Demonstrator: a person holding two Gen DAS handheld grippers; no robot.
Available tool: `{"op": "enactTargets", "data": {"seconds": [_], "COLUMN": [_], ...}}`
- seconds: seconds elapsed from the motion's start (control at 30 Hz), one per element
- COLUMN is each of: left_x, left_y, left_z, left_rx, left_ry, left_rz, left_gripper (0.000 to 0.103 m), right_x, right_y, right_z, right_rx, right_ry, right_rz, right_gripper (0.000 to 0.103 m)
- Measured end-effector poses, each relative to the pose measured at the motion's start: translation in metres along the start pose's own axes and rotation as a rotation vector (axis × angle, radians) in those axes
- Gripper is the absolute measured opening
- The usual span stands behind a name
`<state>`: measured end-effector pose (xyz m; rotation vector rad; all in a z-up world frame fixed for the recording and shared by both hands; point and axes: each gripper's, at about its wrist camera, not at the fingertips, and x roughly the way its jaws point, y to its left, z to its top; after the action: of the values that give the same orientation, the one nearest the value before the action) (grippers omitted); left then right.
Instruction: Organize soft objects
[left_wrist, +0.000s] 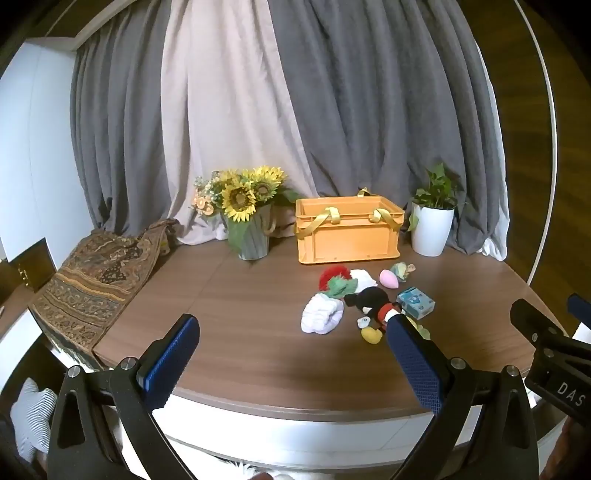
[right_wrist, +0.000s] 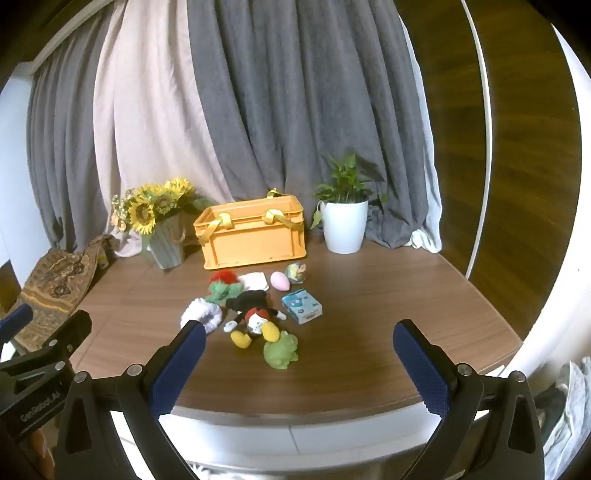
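Both the left gripper (left_wrist: 291, 339) and right gripper (right_wrist: 301, 349) hang spread and empty; the soft toys (right_wrist: 255, 321) lie clustered on the tabletop (right_wrist: 369, 314) before the orange crate (right_wrist: 255, 236), light, squashy, best pinched mid-body.

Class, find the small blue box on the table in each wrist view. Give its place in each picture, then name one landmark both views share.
Left wrist view: the blue box lies right of centre, just above the right fingertip of the left gripper.
Right wrist view: the blue box lies near the centre, right of the mouse plush toy.
Shared landmark: the orange crate behind the toys.
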<state>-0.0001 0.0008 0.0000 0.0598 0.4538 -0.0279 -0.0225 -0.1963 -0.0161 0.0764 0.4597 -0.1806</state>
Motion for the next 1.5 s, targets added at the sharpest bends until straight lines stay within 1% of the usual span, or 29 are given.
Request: {"op": "enactTargets", "data": {"seconds": [0.13,0.23,0.27,0.37,0.4,0.8,1.07,1.5], "left_x": [-0.001,-0.001,0.000,-0.008,-0.004,-0.007,-0.005,-0.006], "left_y": [0.004,0.013,0.008,0.007,0.004,0.005,0.007,0.007], "left_z": [-0.001,-0.008,-0.005,-0.011,-0.005,-0.001,0.006,0.007], "left_rx": [-0.002,-0.008,0.008,0.009,0.011,0.006,0.003,0.001], "left_ry": [0.003,0.000,0.013,-0.004,0.004,-0.021,-0.017,-0.017], "left_rz": [-0.020,-0.018,-0.010,-0.006,0.001,0.019,0.009,0.005], "left_gripper": [0.103,0.103,0.103,0.103,0.103,0.103,0.103,0.103], "right_x": [0.000,-0.001,-0.001,-0.002,-0.002,-0.002,0.000,-0.001], "right_y": [0.000,0.000,-0.001,0.000,0.000,0.004,0.004,0.005], "right_z": [0.000,0.000,0.000,0.001,0.001,0.008,0.006,0.006], "right_rx": [-0.001,0.000,0.000,0.001,0.001,-0.003,0.001,0.001], "right_ry": [0.001,-0.002,-0.003,-0.005,-0.004,-0.004,-0.006,-0.009], "right_rz": [-0.002,-0.001,-0.002,-0.001,-0.001,0.005,0.001,0.003], "right_gripper": [0.103,0.103,0.103,0.103,0.103,0.103,0.103,0.103]}}
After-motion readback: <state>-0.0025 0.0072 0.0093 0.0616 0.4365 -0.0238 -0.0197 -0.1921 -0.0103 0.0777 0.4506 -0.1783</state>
